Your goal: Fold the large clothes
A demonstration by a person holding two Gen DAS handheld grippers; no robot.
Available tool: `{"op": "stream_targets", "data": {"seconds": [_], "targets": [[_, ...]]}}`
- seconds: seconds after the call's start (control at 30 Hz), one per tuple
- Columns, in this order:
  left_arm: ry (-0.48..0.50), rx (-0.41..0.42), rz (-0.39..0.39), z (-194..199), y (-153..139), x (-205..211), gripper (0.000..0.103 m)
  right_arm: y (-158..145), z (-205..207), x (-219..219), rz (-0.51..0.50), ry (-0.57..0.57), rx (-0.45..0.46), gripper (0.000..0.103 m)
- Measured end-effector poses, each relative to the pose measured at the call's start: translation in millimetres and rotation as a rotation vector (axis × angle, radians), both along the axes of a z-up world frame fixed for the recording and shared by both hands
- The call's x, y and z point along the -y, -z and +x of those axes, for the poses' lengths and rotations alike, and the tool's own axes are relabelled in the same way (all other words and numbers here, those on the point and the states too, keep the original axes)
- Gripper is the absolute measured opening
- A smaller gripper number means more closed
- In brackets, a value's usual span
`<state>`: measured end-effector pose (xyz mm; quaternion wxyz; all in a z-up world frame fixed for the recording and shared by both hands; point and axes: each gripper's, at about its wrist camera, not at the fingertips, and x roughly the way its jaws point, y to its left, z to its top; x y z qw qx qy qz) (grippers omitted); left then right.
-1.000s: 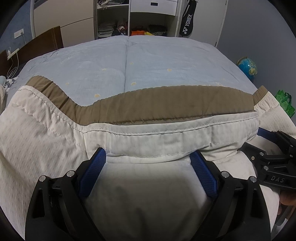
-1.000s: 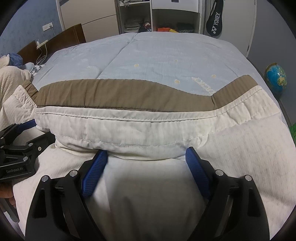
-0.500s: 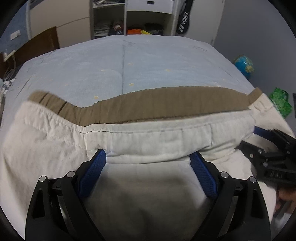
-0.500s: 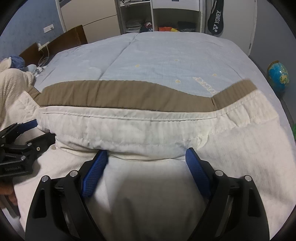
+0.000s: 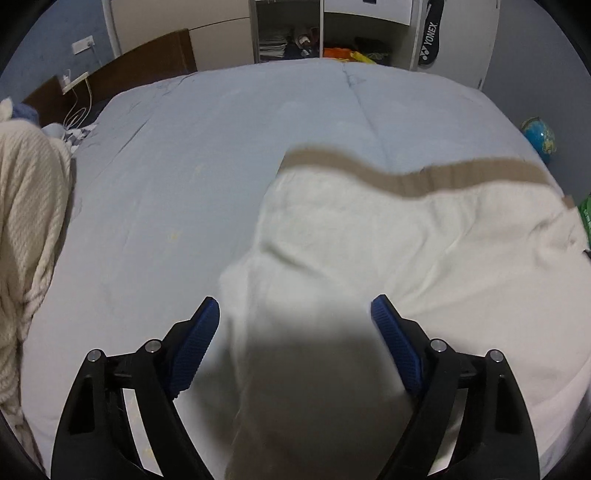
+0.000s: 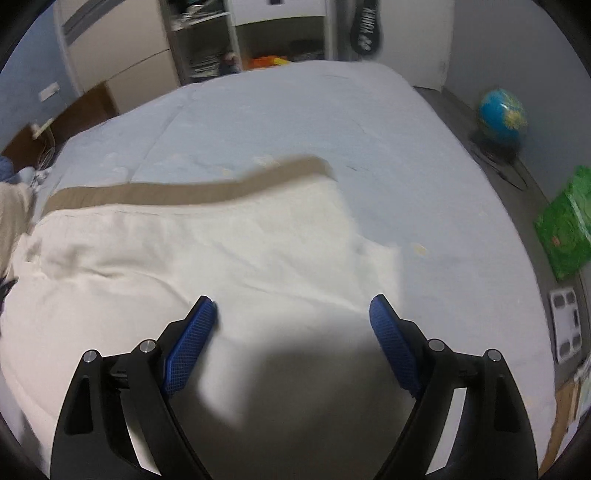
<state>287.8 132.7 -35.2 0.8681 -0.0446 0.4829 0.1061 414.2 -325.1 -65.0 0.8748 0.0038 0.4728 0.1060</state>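
garment [image 5: 424,243] lies spread on the pale blue bed [image 5: 207,177], seen first from my left wrist camera: cream cloth with a tan band [image 5: 406,173] along its far edge, occupying the right half of this view and running down between the fingers of my left gripper [image 5: 295,314]. the jaws of that gripper are closing but stand wide, the blue pads [image 5: 195,343] either side of the cloth and not pressing on it; nothing is gripped. a cream knitted item [image 5: 26,236] hangs at the left edge, a wooden headboard [image 5: 122,74] and shelving [image 5: 291,33] stand beyond the bed, and a globe [image 5: 539,138] sits on the floor at right. the picture is blurred. from my right wrist camera the same garment [image 6: 184,251] fills the left and centre, its tan band [image 6: 177,192] again at the far edge, its right edge ending short of the bed's right side [image 6: 443,206]. my right gripper [image 6: 291,312] is released, jaws wide apart above the cloth, pads [image 6: 188,347] clear of it as far as i can tell. on the floor to the right are the globe [image 6: 502,114], a green bag [image 6: 565,225] and a white scale [image 6: 567,321].
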Motion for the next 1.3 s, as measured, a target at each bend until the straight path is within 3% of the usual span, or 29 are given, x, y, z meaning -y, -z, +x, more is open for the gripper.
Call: {"op": "stream_targets", "data": {"seconds": [0.17, 0.33, 0.43, 0.57, 0.73, 0.87, 1.0, 1.3], "targets": [[-0.069, 0.000, -0.056, -16.0, 2.0, -13.8, 0.082, 8.4, -15.5, 43.7, 0.093, 0.074, -0.051, 0.081], [-0.054, -0.004, -0.039, -38.4, -8.9, -18.3, 0.083, 1.3, -36.6, 69.7, 0.110, 0.094, -0.061, 0.081], [-0.046, 0.016, -0.080, -60.1, -23.4, -22.5, 0.082, -6.2, -52.4, 84.7, 0.119, 0.117, -0.060, 0.081], [-0.045, 0.081, -0.144, -94.1, -49.7, -21.0, 0.094, -25.5, -82.3, 98.5, 0.128, 0.123, -0.036, 0.081], [-0.026, 0.102, -0.105, -134.3, -66.2, -4.8, 0.096, -43.1, -120.6, 103.1, 0.109, 0.090, -0.021, 0.081], [0.008, 0.093, -0.002, -166.9, -66.6, 18.3, 0.096, -54.5, -155.3, 106.3, 0.118, 0.067, -0.009, 0.081], [0.035, 0.130, -0.002, -207.7, -75.7, 42.6, 0.096, -71.3, -188.6, 105.6, 0.130, 0.037, 0.020, 0.083], [0.036, 0.208, 0.021, -254.6, -101.4, 74.3, 0.096, -109.6, -241.0, 102.4, 0.110, -0.029, 0.082, 0.083]]}}
